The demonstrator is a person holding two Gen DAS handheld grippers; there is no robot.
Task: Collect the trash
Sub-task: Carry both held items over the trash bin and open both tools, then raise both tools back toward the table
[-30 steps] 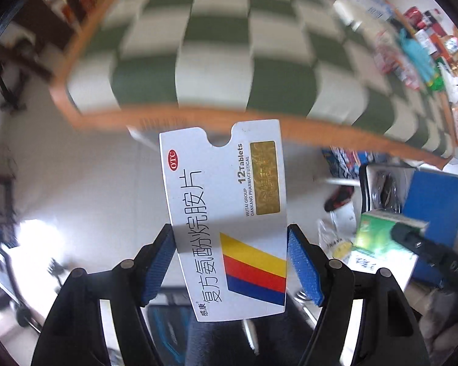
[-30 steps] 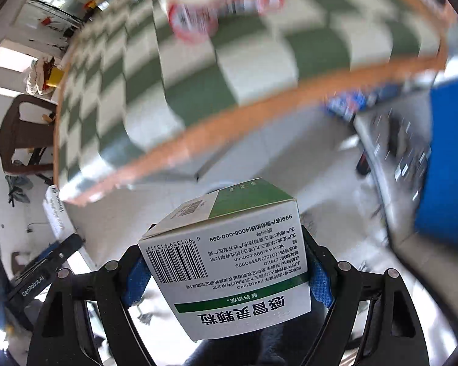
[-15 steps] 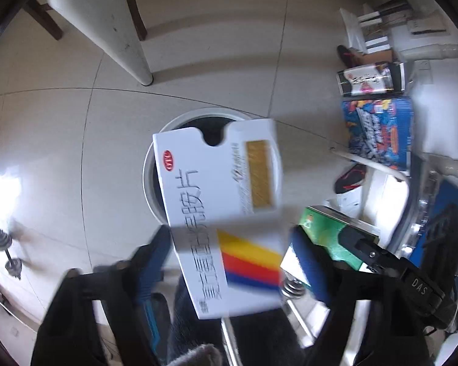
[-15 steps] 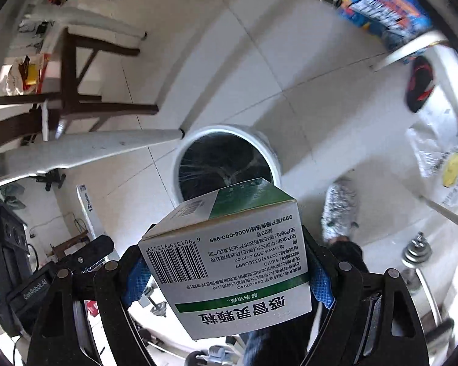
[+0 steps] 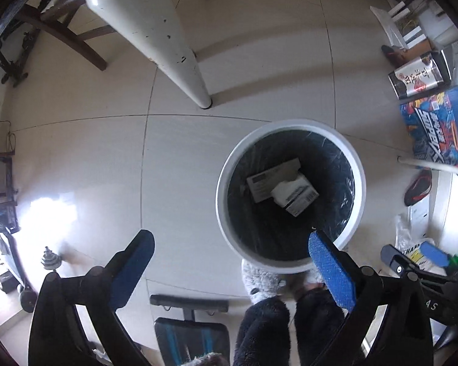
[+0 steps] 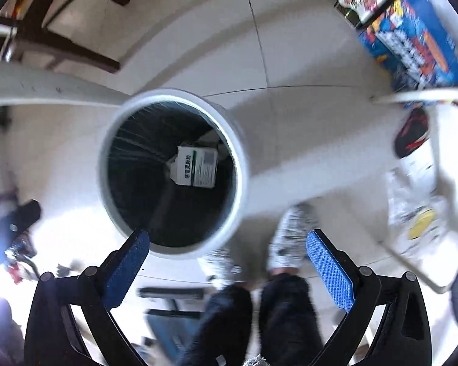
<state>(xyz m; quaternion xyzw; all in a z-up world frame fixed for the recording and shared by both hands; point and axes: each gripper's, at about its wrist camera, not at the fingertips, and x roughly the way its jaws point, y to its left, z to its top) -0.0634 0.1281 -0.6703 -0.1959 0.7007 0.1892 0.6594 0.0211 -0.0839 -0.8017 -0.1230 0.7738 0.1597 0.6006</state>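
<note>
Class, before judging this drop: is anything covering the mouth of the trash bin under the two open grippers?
Nothing visible does. The bin stands open beneath the left gripper and right gripper, and two boxes lie inside.

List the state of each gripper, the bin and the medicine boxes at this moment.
Left gripper: open, holding nothing, above the floor beside the bin.
Right gripper: open, holding nothing.
Round white trash bin with black liner: upright on the tiled floor, uncovered.
Flat white medicine box: lying at the bin's bottom.
Green-and-white medicine box: inside the bin, overlapping the flat one.
</note>
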